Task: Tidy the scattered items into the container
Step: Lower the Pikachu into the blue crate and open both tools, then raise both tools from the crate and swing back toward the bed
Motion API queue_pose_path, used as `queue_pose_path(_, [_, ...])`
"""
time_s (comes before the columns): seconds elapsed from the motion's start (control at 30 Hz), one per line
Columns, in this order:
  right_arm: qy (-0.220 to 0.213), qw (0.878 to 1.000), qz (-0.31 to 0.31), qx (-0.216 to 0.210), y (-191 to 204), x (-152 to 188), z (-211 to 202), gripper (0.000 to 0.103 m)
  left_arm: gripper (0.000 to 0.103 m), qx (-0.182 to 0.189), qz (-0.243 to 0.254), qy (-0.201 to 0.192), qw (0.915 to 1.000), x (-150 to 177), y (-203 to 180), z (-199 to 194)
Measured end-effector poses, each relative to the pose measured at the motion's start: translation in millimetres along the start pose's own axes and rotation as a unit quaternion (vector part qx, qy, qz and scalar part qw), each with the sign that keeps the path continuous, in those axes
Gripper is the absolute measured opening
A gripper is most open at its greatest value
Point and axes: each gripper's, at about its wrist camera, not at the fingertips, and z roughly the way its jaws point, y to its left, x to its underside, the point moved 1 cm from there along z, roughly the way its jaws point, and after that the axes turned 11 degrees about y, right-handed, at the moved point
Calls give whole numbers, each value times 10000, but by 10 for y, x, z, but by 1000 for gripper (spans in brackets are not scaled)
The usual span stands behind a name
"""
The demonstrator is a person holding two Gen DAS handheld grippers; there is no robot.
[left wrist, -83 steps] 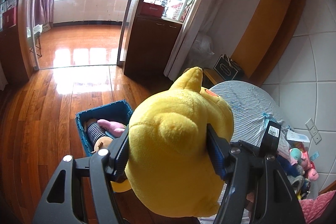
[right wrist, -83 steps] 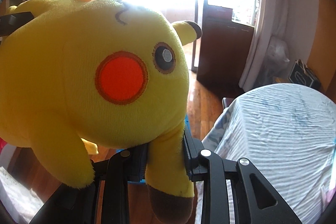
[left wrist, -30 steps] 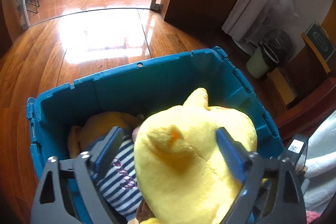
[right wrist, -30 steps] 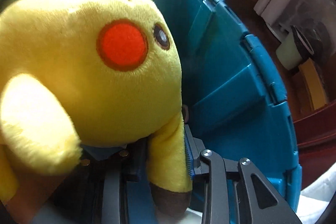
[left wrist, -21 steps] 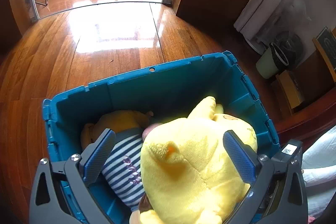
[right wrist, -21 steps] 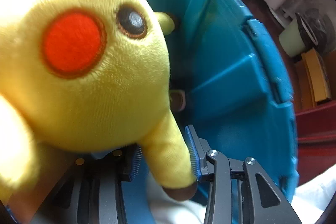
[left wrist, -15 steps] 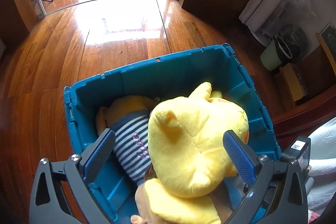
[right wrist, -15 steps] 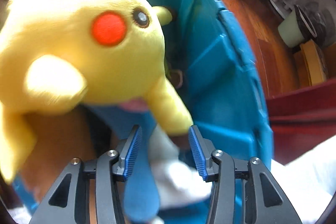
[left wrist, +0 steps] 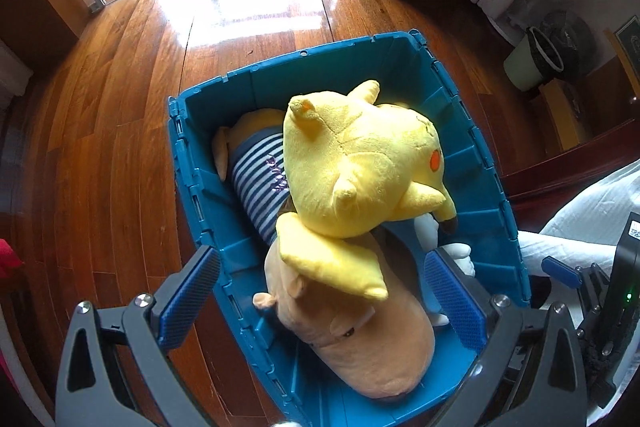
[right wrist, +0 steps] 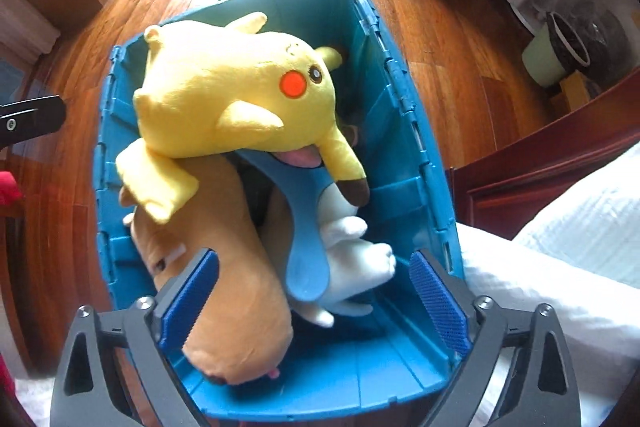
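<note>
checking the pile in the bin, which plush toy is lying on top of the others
The yellow Pikachu plush, with its red cheek spot. It lies across the tan plush and the striped-shirt plush in the blue bin; those two sit underneath it.

My left tool is wide open, nothing btwn its two blue pads. It points down w/ both fingers spread far apart. My right tool is wide open too, empty, pointing down the same way. Its blue pads sit far apart. In the right view I see a black bit of my left tool at the left edge.
</note>
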Motion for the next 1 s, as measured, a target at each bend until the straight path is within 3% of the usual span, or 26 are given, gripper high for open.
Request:
queue_pose_path(0.33, [-43,9998,-97,160,-64,120,-379,102,103,-6,38,14,10000,80,-156,-210])
queue_pose_path(1.0, [-212,9996,-116,133,-71,50,-589,102,103,-165,84,-42,9998,89,-203,-377])
